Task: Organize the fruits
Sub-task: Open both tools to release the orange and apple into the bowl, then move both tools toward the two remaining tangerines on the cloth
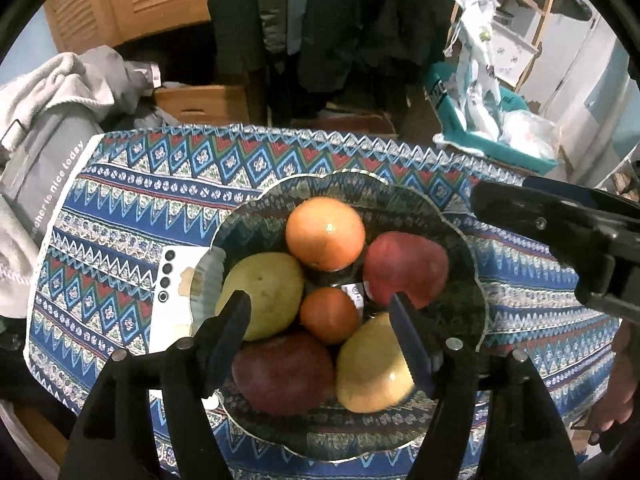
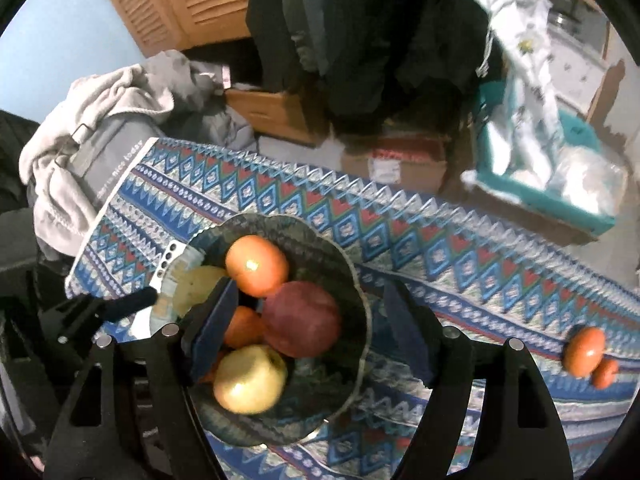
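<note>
Hovering over a scalloped glass bowl (image 1: 460, 236), the left hand-held gripper (image 1: 320, 320) has its jaws apart with nothing pinched between them. The bowl sits on a surface covered by a blue patterned cloth (image 1: 160, 184) and holds six fruits packed close: a large orange (image 1: 325, 233) at the far side, a red apple (image 1: 404, 266) to its right, a green pear (image 1: 260, 284) to its left, a small orange (image 1: 326, 314) in the middle, a dark red apple (image 1: 280, 374) at the near side, and a yellow apple (image 1: 370, 372) beside it. The right hand-held gripper (image 2: 312, 328) also hangs above the bowl, jaws spread and empty. Well apart from the bowl, two more oranges (image 2: 585, 351) lie touching on the cloth. A white phone (image 1: 176, 280) lies just beside the bowl.
</note>
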Demonstrator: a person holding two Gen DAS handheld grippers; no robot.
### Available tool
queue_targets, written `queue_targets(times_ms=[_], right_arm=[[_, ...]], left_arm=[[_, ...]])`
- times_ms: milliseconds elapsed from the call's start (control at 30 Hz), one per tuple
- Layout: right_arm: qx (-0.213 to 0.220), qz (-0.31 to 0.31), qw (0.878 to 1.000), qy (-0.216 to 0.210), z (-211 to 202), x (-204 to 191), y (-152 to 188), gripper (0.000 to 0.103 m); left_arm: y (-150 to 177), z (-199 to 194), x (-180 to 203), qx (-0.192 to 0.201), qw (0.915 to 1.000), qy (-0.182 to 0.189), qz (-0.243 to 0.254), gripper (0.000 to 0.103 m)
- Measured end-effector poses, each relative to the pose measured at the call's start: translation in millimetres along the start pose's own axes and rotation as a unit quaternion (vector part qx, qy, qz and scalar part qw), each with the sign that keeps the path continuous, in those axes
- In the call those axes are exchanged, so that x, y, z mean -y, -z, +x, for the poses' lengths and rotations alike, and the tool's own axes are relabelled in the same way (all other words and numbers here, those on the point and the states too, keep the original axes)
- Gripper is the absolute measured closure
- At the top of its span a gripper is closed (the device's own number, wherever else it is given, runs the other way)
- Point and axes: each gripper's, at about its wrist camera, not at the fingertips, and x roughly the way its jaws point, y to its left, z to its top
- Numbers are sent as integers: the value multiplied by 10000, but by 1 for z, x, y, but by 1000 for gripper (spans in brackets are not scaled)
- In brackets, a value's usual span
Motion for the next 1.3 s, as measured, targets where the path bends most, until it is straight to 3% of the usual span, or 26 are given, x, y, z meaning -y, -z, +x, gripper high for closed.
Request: queue_targets(times_ms=[633, 1300], right_arm=[[411, -137, 9973, 600, -78, 10, 19, 23], [478, 313, 9927, 1066, -133, 85, 91, 20]], left_arm=[[5, -59, 36, 493, 9976, 286, 398, 24], [15, -86, 102, 729, 9903, 311, 1140, 23]])
